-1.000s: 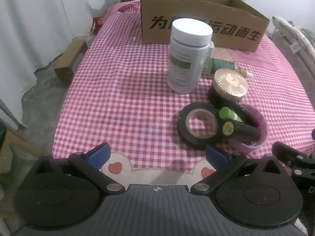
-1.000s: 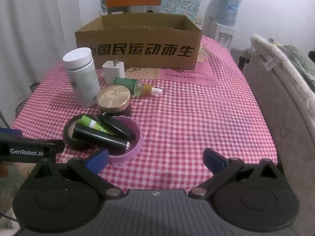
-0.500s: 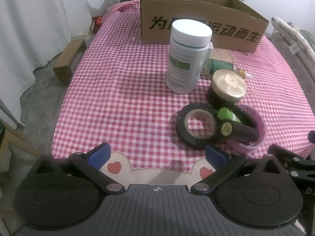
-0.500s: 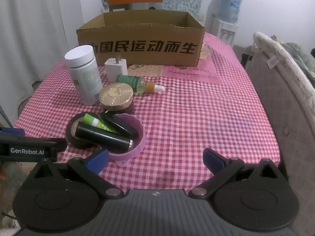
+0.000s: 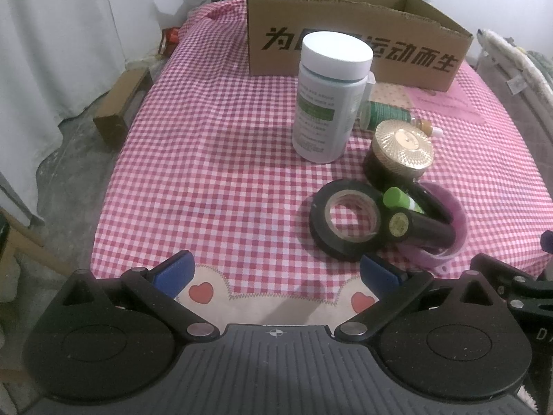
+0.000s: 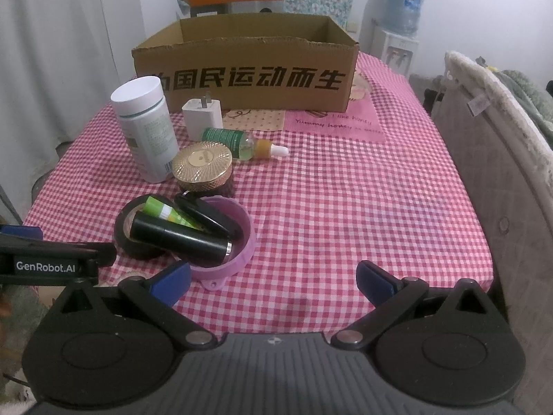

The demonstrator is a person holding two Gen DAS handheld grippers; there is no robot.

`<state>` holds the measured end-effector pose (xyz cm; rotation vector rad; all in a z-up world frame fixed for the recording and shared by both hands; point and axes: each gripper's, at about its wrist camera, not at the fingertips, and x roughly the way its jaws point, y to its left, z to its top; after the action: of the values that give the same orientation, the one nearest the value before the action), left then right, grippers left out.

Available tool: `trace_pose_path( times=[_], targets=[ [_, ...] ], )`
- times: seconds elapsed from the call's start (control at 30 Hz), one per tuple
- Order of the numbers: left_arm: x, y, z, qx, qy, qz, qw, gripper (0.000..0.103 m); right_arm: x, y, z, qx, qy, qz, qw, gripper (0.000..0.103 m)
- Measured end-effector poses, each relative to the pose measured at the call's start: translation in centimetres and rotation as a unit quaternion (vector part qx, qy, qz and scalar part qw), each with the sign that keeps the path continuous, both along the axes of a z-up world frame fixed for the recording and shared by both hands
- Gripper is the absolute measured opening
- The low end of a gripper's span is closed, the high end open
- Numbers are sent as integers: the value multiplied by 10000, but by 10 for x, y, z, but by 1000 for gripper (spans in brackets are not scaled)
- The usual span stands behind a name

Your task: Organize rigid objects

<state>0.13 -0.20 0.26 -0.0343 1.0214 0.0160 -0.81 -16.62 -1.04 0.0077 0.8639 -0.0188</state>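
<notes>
Clutter sits bunched at the near left of the checked tablecloth [image 6: 345,207], and we hold both tools short of it: our left gripper [image 5: 274,271] and our right gripper [image 6: 273,278] each show blue pads spread wide with nothing between them. The black tube [image 6: 179,238] is the thing we judge easiest to lift first; it lies across the pink bowl [image 6: 242,238] and the black tape roll [image 5: 344,221], touching both, just at about ten o'clock from our right gripper. In the right wrist view its long axis runs from roughly ten o'clock to four o'clock, with the silver-ringed end toward four. We judge it stiff, light and smooth, so likely to roll or slip; we would close across its middle, square to that axis. A green tube [image 6: 166,212] lies alongside it, nearly parallel, and a flat black case [image 6: 207,216] leans inside the bowl. Beyond, at eleven o'clock, the gold-lidded jar [image 6: 202,164] stands upright beside the tall white bottle [image 6: 147,131], which looks top-heavy and best gripped at mid-body. The green dropper bottle [image 6: 238,140] lies on its side, tip toward three o'clock; it looks like glass, so fragile. A white charger [image 6: 202,116] stands before the cardboard box [image 6: 242,76] at twelve o'clock, presumably the destination.
</notes>
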Motion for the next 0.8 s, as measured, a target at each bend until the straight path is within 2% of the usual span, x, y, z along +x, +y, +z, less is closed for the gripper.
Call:
trace_pose_path(
  times=[0.8],
  targets=[
    [-2,1,-4,23,28,-16,10000,103,0,1,0,16,10,14,10000,103]
  ],
)
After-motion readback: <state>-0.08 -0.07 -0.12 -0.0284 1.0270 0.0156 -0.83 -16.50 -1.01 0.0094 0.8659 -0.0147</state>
